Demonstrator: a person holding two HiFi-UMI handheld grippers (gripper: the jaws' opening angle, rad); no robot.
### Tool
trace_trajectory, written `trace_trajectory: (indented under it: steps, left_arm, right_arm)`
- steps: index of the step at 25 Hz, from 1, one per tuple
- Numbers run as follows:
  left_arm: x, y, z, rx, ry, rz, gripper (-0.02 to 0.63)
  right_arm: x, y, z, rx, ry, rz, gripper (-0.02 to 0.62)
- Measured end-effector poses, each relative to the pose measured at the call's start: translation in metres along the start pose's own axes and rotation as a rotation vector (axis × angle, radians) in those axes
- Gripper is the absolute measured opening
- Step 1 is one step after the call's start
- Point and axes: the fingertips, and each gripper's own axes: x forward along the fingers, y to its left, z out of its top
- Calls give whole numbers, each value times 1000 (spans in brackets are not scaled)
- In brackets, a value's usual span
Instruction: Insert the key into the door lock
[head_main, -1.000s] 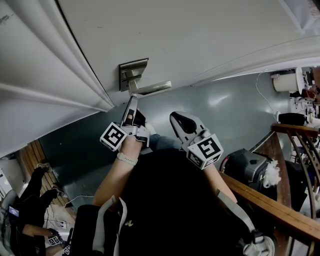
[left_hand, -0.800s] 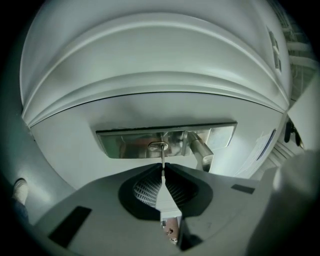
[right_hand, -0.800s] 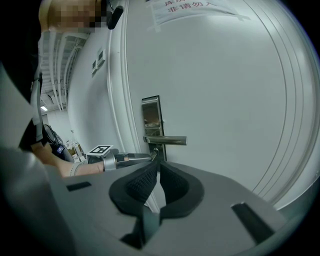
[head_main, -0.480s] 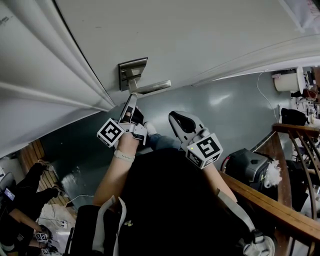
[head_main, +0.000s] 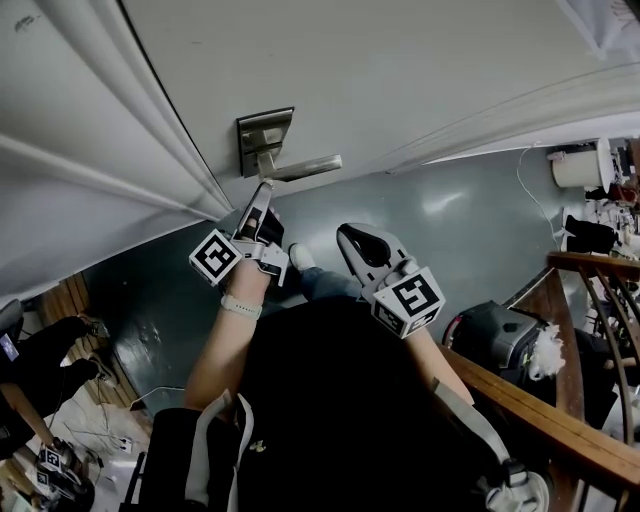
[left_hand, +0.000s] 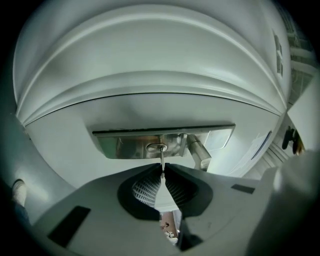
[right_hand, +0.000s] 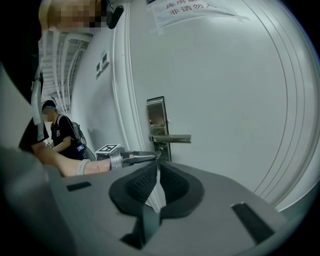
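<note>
A steel lock plate (head_main: 262, 138) with a lever handle (head_main: 303, 168) sits on the white door (head_main: 400, 70). My left gripper (head_main: 264, 190) reaches up to the plate and is shut on a small metal key (left_hand: 162, 161). The key's tip sits at the keyhole (left_hand: 157, 147), just left of the lever handle (left_hand: 198, 154). From the side, the right gripper view shows the left gripper (right_hand: 134, 157) holding the key (right_hand: 158, 153) under the lever handle (right_hand: 172, 138). My right gripper (head_main: 348, 236) hangs back from the door, shut (right_hand: 158, 166) with nothing in it.
A wooden railing (head_main: 560, 415) runs along the right, with a dark bag (head_main: 495, 330) beside it. People stand at the lower left (head_main: 40, 370); one in black is visible past the door frame (right_hand: 62, 135). A paper notice (right_hand: 195, 10) is taped high on the door.
My left gripper has moved up and slightly left toward the lock plate, bringing the key to the keyhole. The right gripper has stayed almost still.
</note>
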Motion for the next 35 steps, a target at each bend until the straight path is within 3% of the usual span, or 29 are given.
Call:
trace_trajectory:
  steps: [5, 10, 18, 26, 35]
  left_arm:
    - [-14, -1, -7, -20, 14, 1, 25]
    - [-33, -7, -8, 58, 22, 21, 21]
    - [-71, -26, 18, 184, -52, 55, 9]
    - [-110, -63, 42, 483, -109, 135, 11]
    - [-141, -93, 58, 907, -89, 293, 11]
  right_arm:
    - [2, 4, -3, 13, 9, 23, 28]
    - [7, 14, 2, -6, -3, 77, 28]
    - [21, 34, 12, -42, -22, 189, 28]
    - [37, 59, 33, -85, -54, 297, 28]
    - [56, 93, 62, -138, -107, 428, 28]
